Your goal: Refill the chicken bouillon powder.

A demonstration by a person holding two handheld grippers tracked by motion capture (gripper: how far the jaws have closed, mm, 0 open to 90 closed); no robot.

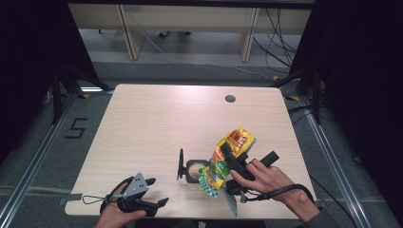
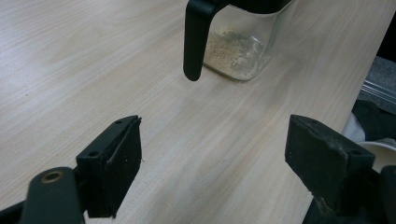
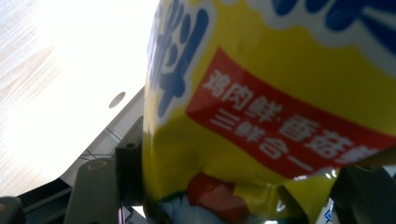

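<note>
A yellow snack bag with red and green print hangs tilted above the table, its lower end over a glass jar. My right gripper is shut on the bag, which sits between the jaws in the right gripper view. The jar has a black handle, a raised black lid, and beige granules at its bottom. My left gripper rests near the table's front left edge, pointing toward the jar. Its jaws stand wide open over bare wood.
The light wooden table has a round cable hole at the back right. The front edge runs just under both hands. Desk legs and cables stand on the floor beyond the far edge.
</note>
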